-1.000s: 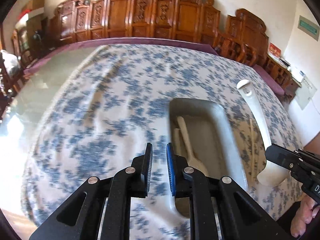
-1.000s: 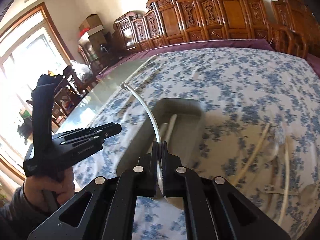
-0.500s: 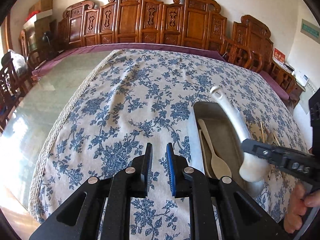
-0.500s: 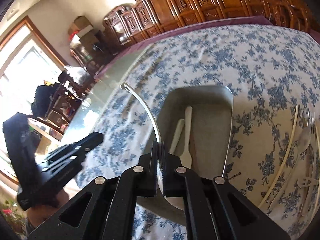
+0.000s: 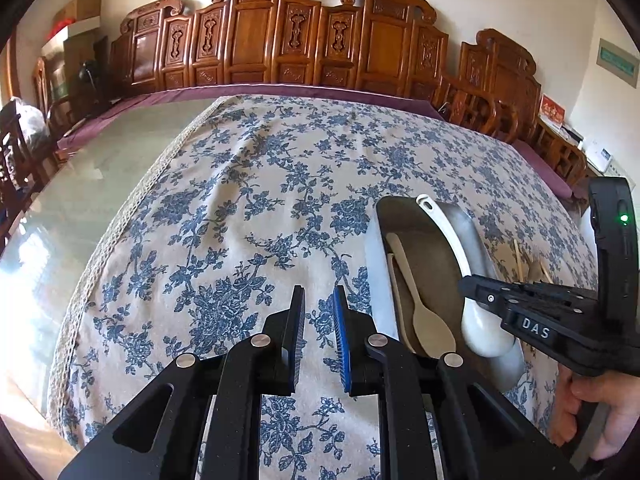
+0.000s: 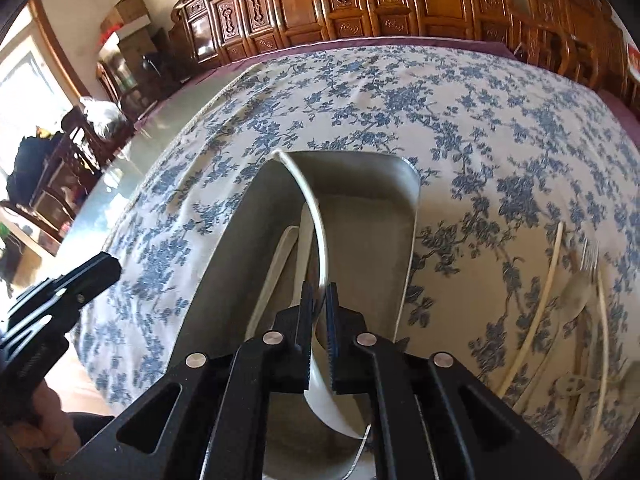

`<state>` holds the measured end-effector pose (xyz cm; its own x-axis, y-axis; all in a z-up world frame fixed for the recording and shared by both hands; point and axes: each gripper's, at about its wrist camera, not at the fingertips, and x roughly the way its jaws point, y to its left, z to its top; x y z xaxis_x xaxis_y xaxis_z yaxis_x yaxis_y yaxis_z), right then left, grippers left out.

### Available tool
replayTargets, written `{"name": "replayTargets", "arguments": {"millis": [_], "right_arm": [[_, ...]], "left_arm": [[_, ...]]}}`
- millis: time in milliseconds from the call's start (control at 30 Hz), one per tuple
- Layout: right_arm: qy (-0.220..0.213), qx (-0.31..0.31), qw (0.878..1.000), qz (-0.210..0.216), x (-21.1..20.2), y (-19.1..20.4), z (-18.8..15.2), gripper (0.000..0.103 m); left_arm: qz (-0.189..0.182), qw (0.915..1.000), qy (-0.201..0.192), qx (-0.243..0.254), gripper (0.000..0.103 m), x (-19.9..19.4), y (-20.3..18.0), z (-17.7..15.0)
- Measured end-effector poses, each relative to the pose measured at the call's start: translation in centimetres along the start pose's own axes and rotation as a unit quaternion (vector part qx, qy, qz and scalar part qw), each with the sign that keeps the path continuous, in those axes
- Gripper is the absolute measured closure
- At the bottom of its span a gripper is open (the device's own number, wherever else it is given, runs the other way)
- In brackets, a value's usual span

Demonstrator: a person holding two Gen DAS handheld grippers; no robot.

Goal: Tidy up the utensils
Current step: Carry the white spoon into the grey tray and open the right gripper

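A metal tray [image 5: 376,236] [image 6: 408,216] lies on the flowered tablecloth and holds wooden spoons [image 5: 428,320] [image 6: 276,264]. A long white ladle [image 5: 452,236] [image 6: 316,208] sits in the tray, its handle tip on the far rim. My right gripper [image 6: 319,300] [image 5: 480,296] straddles the ladle near its bowl; its jaws have parted a little and a gap shows on each side of the handle. My left gripper [image 5: 319,312] hangs open and empty over the cloth, left of the tray.
Loose chopsticks [image 6: 536,312], a fork [image 6: 588,256] and other wooden utensils [image 6: 576,384] lie on the cloth right of the tray. Bare glass tabletop [image 5: 88,168] extends to the left. Carved wooden chairs [image 5: 304,40] line the far side.
My right gripper brought the white ladle down into the tray and its jaws went from shut on it to slightly parted. My left gripper stayed open and drifted left of the tray.
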<state>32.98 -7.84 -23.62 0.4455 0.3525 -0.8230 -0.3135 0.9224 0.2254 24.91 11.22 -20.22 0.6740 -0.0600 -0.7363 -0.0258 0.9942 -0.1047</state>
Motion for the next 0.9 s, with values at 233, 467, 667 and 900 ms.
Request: {"name": "replayTargets", "arguments": {"millis": [233,467,667,900], "right_arm": [[-0.038,-0.053,0.998,-0.007,-2.8,0.3,0.6,0.092],[-0.068,-0.106,0.991,-0.035,-8.4,-3.3,0.0,0.092],[-0.046,-0.102,0.989,-0.095,-11.0,-10.9,-2.3,0.087],[-0.011,-0.060,0.991,-0.121,-10.6,-17.2,-5.4,0.087]], "left_arm": [[-0.012,0.9999,-0.009,0.006,0.090,-0.9,-1.0,0.0],[-0.029,0.9991,-0.023,0.020,0.069,-2.2,-3.3,0.1],[-0.051,0.9977,-0.026,0.037,0.064,-2.5,-5.6,0.2],[-0.068,0.9953,-0.032,0.061,0.049,-2.9,-8.9,0.2]]}}
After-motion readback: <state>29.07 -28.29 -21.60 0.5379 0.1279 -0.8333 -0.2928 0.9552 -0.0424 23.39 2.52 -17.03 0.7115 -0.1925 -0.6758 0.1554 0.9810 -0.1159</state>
